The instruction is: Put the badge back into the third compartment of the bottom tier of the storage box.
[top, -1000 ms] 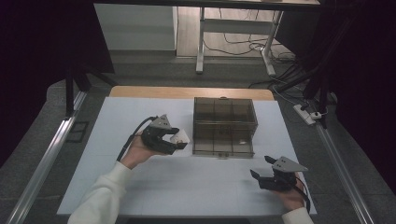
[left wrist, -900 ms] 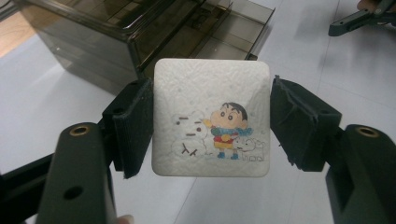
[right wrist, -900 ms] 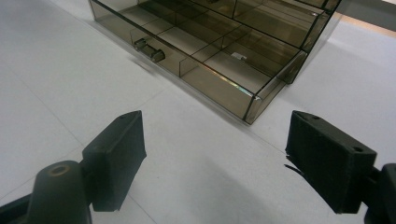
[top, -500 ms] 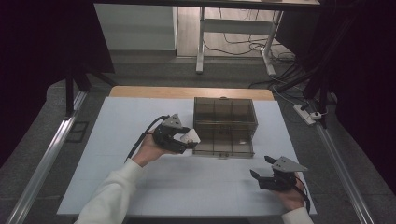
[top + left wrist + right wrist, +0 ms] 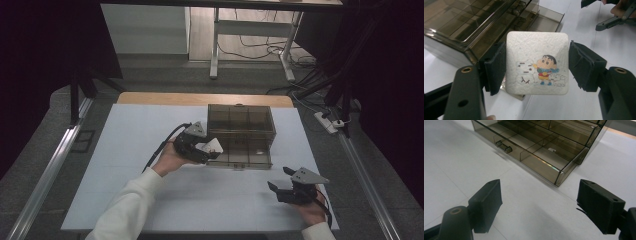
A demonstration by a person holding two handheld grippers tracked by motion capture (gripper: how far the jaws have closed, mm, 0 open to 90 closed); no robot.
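Resting low at the near right of the table [image 5: 125, 200], the right gripper [image 5: 280, 189] sits in the person's right hand [image 5: 312, 210] with its jaws spread wide and nothing between them; in the right gripper view they frame bare white tabletop, with the box [image 5: 544, 147] beyond. Farther in, the left hand [image 5: 170, 159] holds the left gripper [image 5: 212, 150] just off the box's left front corner. Its jaws are clamped on a white square pack [image 5: 537, 63], printed with a cartoon boy in a scarf beside a snowman and a small dog. The pack is held in the air, just beside the box's left side. Behind it stands the smoky, see-through box, divided into compartments, its bottom drawer [image 5: 247, 155] pulled partly out toward the person.
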